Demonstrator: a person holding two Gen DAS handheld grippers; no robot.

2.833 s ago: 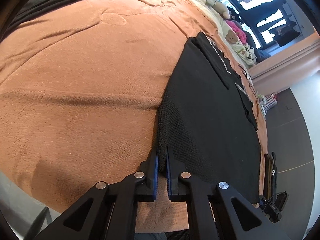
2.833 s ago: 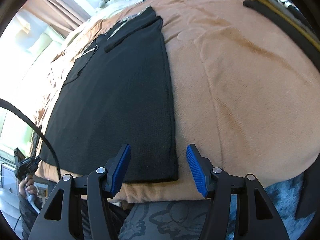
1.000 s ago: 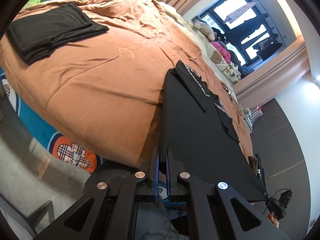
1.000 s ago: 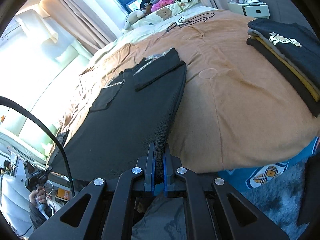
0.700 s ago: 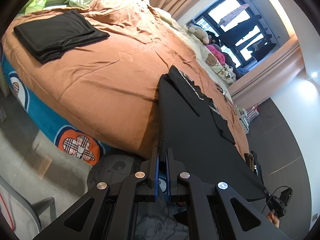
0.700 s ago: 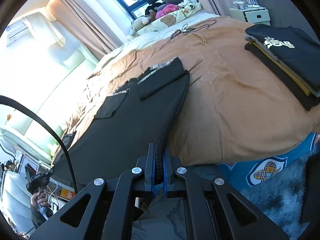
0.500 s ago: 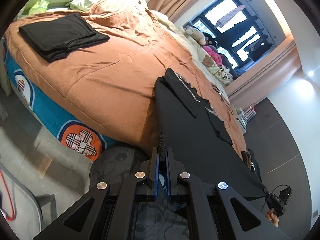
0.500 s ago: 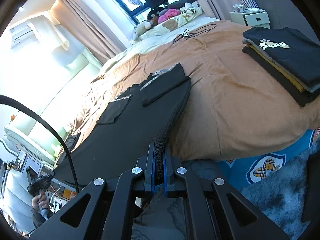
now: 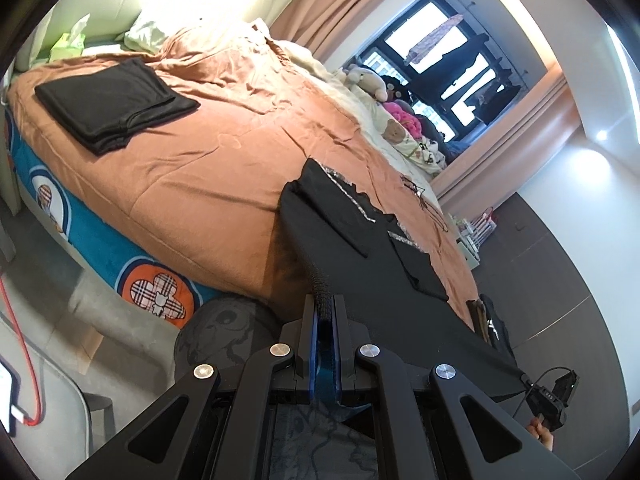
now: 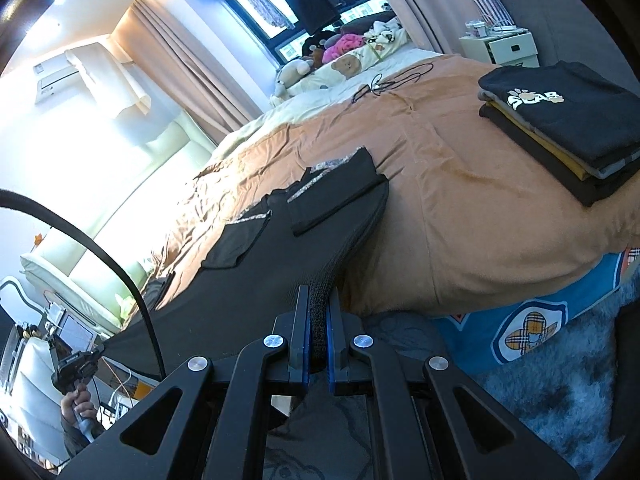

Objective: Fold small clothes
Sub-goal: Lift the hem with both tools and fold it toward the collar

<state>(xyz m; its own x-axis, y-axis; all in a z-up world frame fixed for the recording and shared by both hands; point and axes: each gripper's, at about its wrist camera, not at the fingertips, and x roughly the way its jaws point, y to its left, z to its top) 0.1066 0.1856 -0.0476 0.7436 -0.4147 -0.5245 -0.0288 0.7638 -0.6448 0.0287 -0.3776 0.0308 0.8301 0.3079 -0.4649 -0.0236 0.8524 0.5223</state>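
Folded black clothes stack [image 9: 116,104] at bed's left end, on wrinkled orange-brown blanket [image 9: 224,160]. Left hand-held gripper [image 9: 325,312] clamped tight on one bottom corner of black knit mesh garment [image 9: 360,264]; right hand-held gripper [image 10: 318,312] clamped tight on the other corner. Garment hem lifted off bed edge, stretched between both; upper part with folded-in sleeves flat on blanket. Multi-coloured folded shirt pile [image 10: 560,120] at right end.

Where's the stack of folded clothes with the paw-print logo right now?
Right wrist view, upper right: the folded stack sits on the orange blanket, near the white nightstand.
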